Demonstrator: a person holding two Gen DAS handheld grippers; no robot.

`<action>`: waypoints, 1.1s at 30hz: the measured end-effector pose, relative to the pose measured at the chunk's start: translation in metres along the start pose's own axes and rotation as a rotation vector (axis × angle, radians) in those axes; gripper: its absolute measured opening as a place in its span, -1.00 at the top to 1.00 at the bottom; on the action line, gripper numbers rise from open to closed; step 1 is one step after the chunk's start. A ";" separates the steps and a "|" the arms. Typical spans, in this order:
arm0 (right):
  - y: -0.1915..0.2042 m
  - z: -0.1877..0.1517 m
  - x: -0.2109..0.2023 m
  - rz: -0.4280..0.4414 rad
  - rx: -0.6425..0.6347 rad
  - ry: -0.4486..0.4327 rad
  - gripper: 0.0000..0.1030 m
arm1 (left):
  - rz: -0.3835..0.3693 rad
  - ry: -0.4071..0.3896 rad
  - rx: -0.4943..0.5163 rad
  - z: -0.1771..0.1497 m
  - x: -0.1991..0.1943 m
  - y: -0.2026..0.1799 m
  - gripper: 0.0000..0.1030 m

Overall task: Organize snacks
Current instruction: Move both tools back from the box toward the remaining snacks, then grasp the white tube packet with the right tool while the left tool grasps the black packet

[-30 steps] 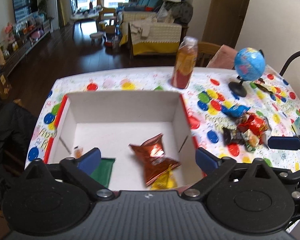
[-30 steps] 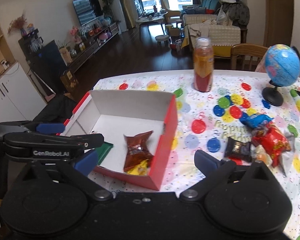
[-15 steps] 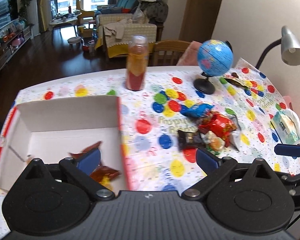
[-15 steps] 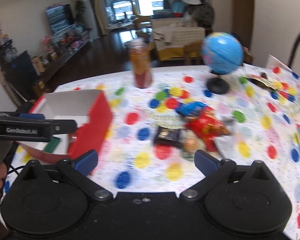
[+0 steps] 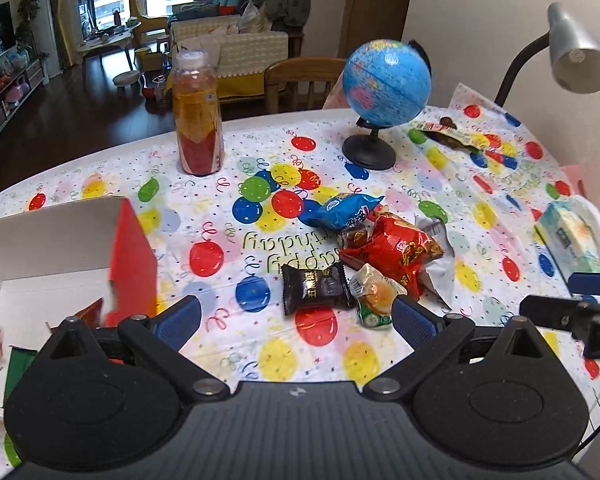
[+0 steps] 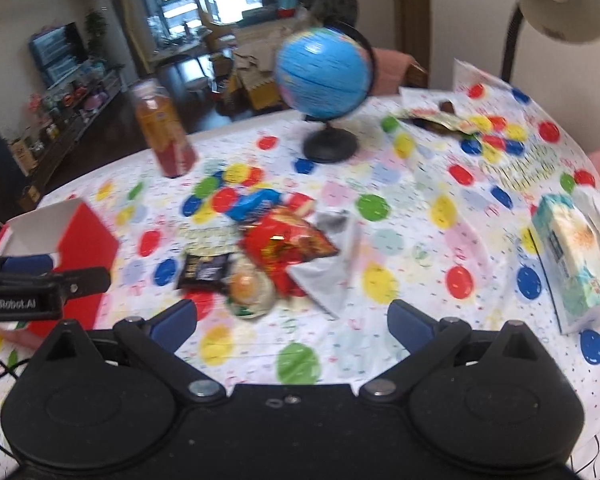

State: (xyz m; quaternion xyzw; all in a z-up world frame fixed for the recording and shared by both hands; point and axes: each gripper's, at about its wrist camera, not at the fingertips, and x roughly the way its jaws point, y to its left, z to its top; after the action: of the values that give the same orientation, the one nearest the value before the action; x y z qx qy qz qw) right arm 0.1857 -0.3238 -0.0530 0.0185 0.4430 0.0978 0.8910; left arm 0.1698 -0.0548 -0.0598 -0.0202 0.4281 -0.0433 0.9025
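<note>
A heap of snacks lies mid-table: a black packet, a round clear-wrapped sweet, a red bag and a blue packet. My left gripper hovers open just in front of the black packet and holds nothing. At the left stands the red-and-white box with a brown bag and a green packet partly hidden inside. My right gripper is open and empty, close before the blurred heap: black packet, sweet, red bag. The box is at its left.
A juice bottle and a globe stand behind the heap. A tissue pack lies at the right edge under a desk lamp. A flat wrapper lies at the far right. A balloon-print cloth covers the table.
Both grippers have swung right, away from the box and toward the snack heap. The box has slid to the left edge of both views. Both stay open.
</note>
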 end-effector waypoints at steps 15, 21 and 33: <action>-0.059 0.042 0.093 -0.058 0.213 0.080 -0.50 | 0.070 0.148 -0.107 0.018 0.105 -0.009 -0.97; -0.067 0.052 0.127 -0.060 0.268 0.103 -0.32 | 0.062 0.192 -0.115 0.022 0.135 -0.006 -0.97; -0.070 0.055 0.171 -0.082 0.296 0.149 0.05 | 0.038 0.251 -0.159 0.018 0.170 0.003 -0.96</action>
State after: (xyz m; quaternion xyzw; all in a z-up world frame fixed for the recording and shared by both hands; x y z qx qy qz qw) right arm 0.3413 -0.3565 -0.1624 0.1239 0.5179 -0.0038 0.8464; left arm 0.2908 -0.0684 -0.1798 -0.0781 0.5401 0.0056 0.8380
